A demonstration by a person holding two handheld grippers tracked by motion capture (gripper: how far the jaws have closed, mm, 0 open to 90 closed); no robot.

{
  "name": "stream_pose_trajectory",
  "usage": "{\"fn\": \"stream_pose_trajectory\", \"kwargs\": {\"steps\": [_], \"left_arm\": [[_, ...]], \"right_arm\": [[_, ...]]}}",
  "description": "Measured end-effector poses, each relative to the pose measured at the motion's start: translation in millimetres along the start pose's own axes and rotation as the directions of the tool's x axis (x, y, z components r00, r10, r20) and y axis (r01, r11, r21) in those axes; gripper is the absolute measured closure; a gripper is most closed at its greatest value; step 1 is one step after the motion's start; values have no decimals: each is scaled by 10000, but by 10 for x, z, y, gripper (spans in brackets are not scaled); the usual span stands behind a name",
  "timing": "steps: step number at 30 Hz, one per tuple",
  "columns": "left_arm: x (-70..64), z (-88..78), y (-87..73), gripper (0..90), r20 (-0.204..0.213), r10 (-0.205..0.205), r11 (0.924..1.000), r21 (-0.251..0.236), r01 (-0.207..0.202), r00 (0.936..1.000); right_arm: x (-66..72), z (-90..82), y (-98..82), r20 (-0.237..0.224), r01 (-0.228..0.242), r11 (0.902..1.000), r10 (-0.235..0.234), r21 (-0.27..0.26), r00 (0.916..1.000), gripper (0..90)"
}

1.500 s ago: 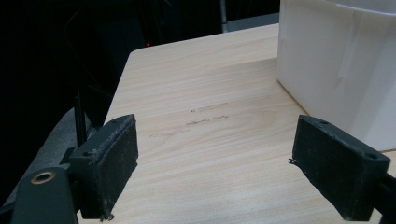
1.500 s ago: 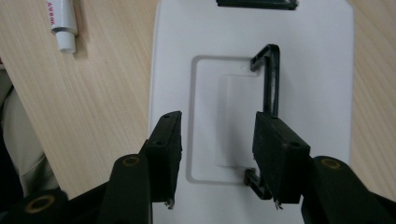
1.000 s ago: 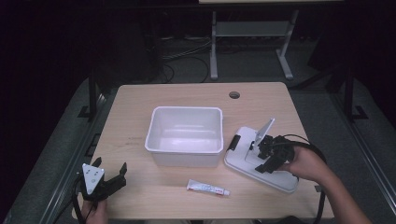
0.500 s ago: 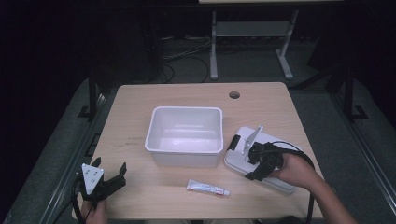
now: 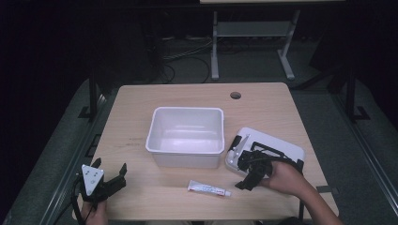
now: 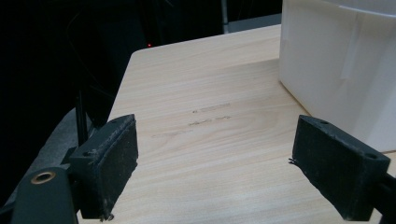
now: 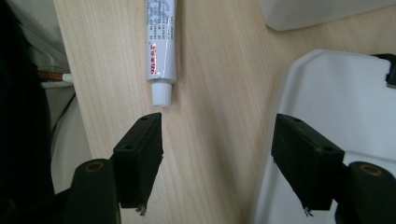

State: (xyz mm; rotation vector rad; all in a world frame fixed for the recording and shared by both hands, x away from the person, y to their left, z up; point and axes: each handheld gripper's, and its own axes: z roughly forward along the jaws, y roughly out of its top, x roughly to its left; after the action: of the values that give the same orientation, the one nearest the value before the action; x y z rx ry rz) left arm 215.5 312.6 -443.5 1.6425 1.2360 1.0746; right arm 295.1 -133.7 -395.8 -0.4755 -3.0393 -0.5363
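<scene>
A white tube [image 5: 209,189] with red print lies near the table's front edge, its cap pointing right. My right gripper [image 5: 240,174] hovers just right of that cap, at the front left corner of the white lid [image 5: 277,143]. Its jaws have just been opening and nothing is between them. In the right gripper view the tube [image 7: 161,42] lies ahead of the open gripper [image 7: 217,135], slightly to its left, with the lid [image 7: 345,102] under the right jaw. My left gripper [image 5: 110,165] rests open at the front left corner, empty [image 6: 215,154].
An empty white bin [image 5: 185,110] stands mid-table, its wall [image 6: 336,70] ahead and right of the left gripper. A cable hole [image 5: 235,95] sits near the table's far edge. Bare wood [image 6: 201,84] stretches left of the bin. A metal stand [image 5: 251,33] is behind the table.
My right gripper has moved from above the lid toward the front and left, lower, ending beside the tube's cap, with its jaws wider apart. The left gripper has stayed put.
</scene>
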Motion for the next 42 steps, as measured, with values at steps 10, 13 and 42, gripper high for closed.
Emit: {"fn": "stream_pose_trajectory", "kwargs": {"steps": [10,13,42], "left_arm": [[3,0,1,135,0,12,10000,-1,-12,10000],[5,-1,1,136,-25,-42,10000,-41,42,10000],[1,-3,2,135,-5,3,10000,-36,-3,10000]], "right_arm": [[100,151,139,-59,343,9992,-342,197,9994,308],[125,176,164,-31,416,9987,-415,284,9991,309],[291,386,391,-299,1054,9935,-1042,439,9941,313]]}}
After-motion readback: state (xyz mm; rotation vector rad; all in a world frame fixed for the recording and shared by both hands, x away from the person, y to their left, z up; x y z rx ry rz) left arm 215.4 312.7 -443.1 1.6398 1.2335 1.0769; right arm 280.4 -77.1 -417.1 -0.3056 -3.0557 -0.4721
